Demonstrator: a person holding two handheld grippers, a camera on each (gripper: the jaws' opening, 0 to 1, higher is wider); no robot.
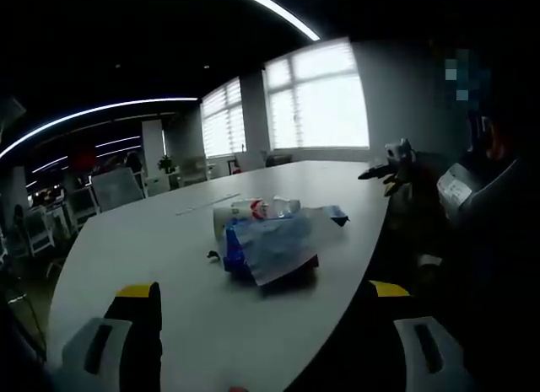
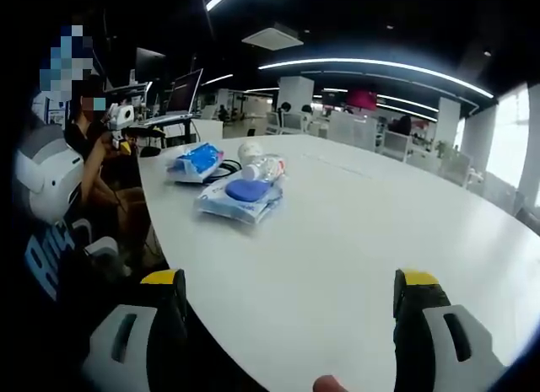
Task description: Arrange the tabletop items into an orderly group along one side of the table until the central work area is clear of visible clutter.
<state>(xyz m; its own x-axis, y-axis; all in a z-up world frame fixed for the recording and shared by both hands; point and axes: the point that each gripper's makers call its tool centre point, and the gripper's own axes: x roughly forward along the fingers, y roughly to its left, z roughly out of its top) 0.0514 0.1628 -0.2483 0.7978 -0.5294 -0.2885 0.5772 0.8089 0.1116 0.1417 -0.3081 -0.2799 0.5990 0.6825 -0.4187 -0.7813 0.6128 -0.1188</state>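
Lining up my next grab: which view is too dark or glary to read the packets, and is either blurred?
Left gripper view: backlit by bright windows, so the packets are dim and soft, and the table shows pale glare. Right gripper view: evenly lit, the blue packets read clearly against the table; fisheye bending curves the ceiling lights. Neither looks motion-blurred.

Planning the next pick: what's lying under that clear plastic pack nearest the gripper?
Through the clear plastic pack a blue oval item shows, apparently inside it. Below it, only the white table shows; anything hidden beneath can't be seen.
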